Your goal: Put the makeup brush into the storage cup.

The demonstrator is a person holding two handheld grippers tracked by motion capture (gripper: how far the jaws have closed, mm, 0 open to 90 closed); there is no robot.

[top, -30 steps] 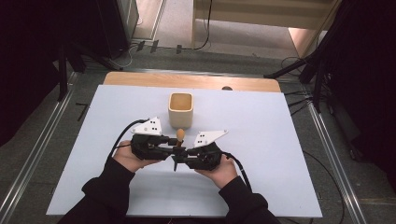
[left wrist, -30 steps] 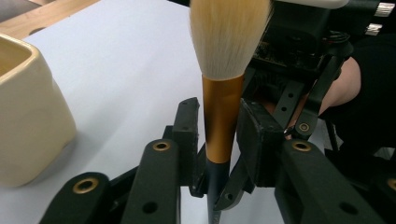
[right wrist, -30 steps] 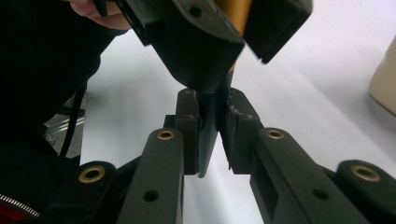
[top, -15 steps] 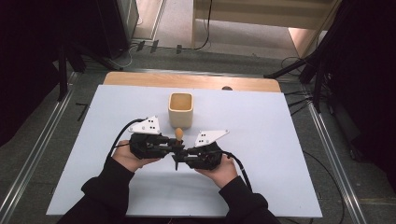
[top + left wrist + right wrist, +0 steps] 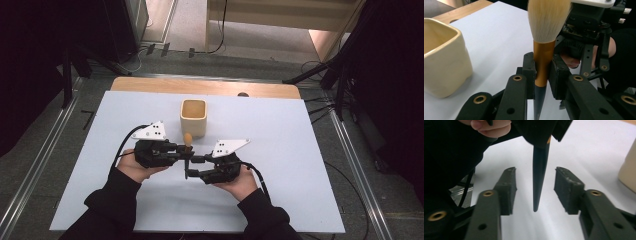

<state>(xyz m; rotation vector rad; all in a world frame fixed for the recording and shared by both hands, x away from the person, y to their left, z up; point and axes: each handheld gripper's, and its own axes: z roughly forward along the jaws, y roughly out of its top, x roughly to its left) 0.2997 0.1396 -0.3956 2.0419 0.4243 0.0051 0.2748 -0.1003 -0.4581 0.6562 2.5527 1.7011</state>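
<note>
The brush [image 5: 543, 62] is clamped by the left gripper [image 5: 543, 72]; the right gripper [image 5: 535, 187], jaws just opened, has released its handle. Placement in the cup [image 5: 193, 117] ahead remains.

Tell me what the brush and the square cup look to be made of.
Brush: soft pale bristles, possibly synthetic or natural hair; the ferrule is a smooth orange-gold with a satin sheen, likely metal; the tapering handle is glossy black, plastic or lacquered wood.
Cup: cream, thick-walled, rounded rim with a soft gloss, probably glazed ceramic.
</note>
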